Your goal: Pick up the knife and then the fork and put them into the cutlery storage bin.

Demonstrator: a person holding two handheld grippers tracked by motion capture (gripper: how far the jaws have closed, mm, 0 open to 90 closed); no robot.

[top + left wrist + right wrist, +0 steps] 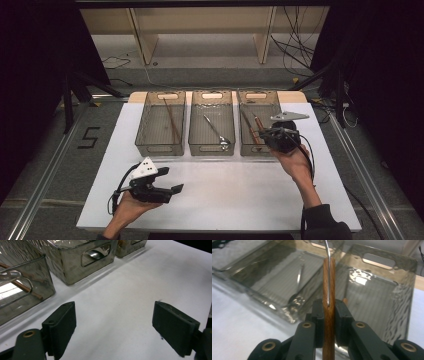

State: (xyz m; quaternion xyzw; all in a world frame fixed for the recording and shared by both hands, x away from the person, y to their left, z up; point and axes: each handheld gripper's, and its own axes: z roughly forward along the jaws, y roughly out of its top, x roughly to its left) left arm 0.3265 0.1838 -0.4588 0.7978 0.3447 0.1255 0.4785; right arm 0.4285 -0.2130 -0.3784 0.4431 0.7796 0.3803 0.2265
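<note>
While tilted down, the right hand-held gripper (329,312) clamps a wooden-handled utensil (329,290).

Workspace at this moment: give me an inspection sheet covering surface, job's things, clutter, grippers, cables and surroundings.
Surface: white table top, bare in front of the bins.
Job's things: three clear bins in a row. left bin holds a long thin stick; middle bin holds a metal spoon; right bin holds brown-handled utensils. A wooden-handled utensil is clamped between the right gripper's jaws.
Clutter: nothing seen.
Grippers: left gripper open, nothing between its jaws, above the bare table; right gripper shut on the wooden handle, at the right bin's near end.
Cables: one trails from each gripper; loose cables on the floor behind.
Surroundings: wooden shelf frame behind the table, dark stands at both sides, a "5" marked on the floor.
</note>
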